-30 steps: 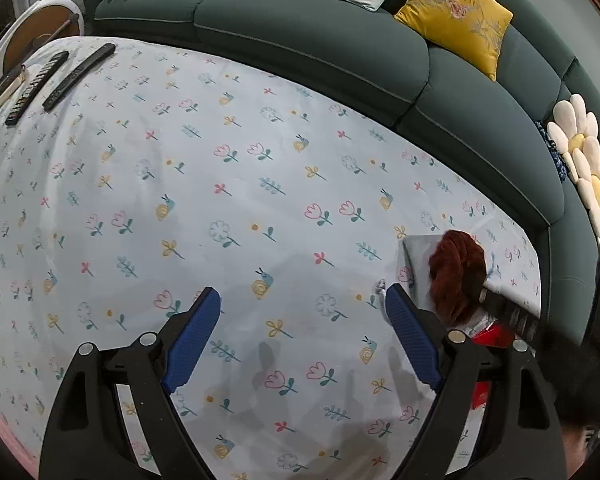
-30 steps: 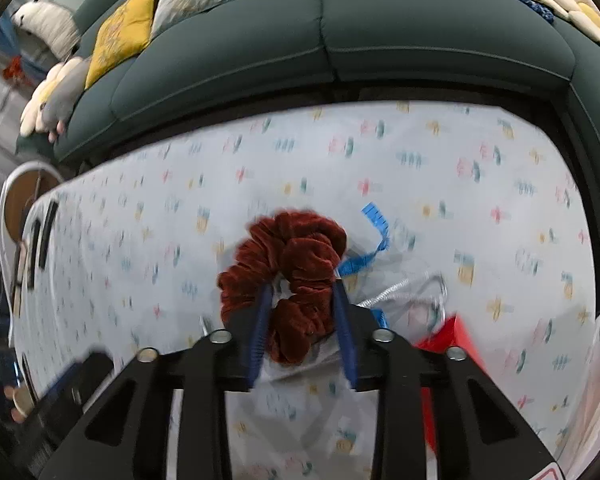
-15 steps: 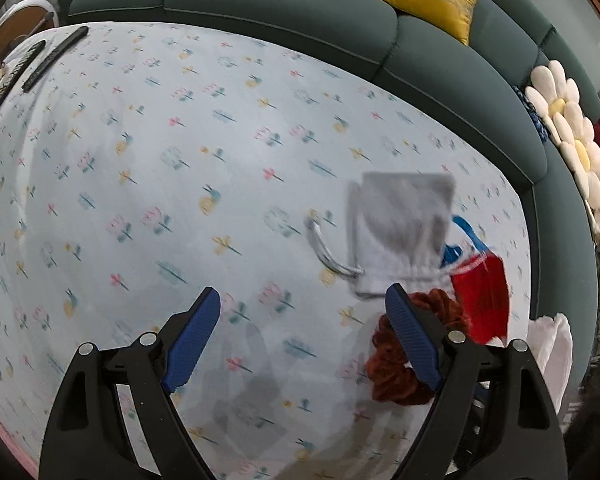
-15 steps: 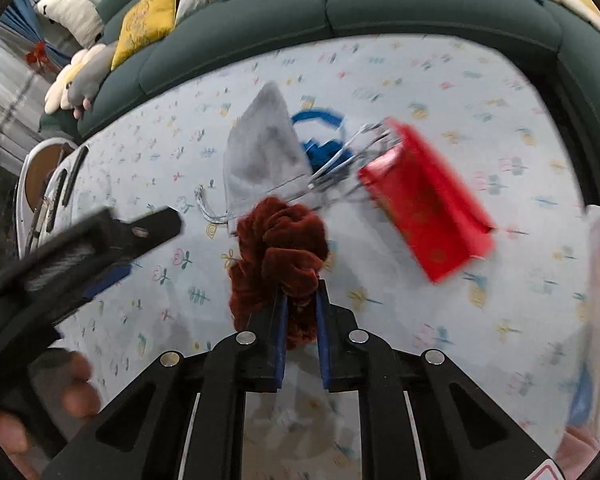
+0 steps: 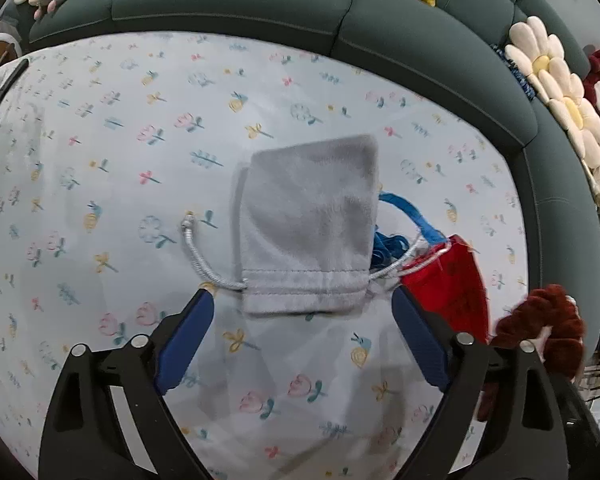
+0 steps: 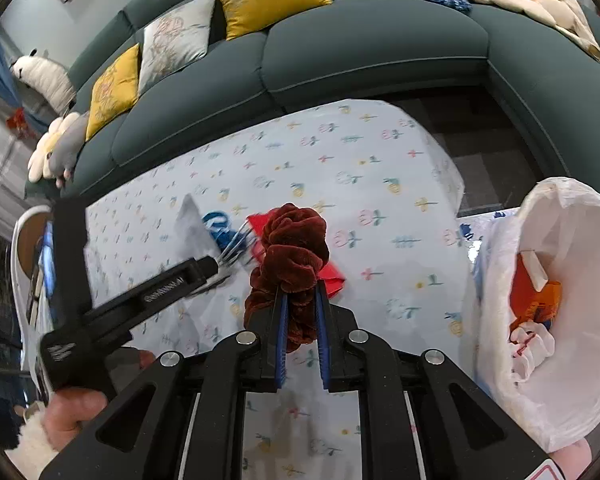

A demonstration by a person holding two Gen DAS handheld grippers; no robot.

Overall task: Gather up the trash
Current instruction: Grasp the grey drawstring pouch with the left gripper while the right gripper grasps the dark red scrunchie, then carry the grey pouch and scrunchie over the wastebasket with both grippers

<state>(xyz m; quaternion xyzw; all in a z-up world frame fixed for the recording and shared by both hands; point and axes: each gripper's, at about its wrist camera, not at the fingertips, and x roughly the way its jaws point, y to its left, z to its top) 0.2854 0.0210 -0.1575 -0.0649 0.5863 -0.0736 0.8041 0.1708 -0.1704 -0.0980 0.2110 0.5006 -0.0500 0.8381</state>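
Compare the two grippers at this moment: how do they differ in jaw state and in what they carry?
The left gripper is open and holds nothing; the right gripper is shut on the dark red scrunchie. The left hangs just short of the grey pouch lying on the tablecloth; the right holds its load in the air. Both have blue pads.

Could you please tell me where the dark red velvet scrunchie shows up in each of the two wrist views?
Left wrist view: the scrunchie sits at the far right edge, low, beside the red pouch.
Right wrist view: the scrunchie is at the centre, pinched in the right tongs, lifted above the table.
Shared landmark: the grey drawstring pouch, lying next to the red pouch in both views.
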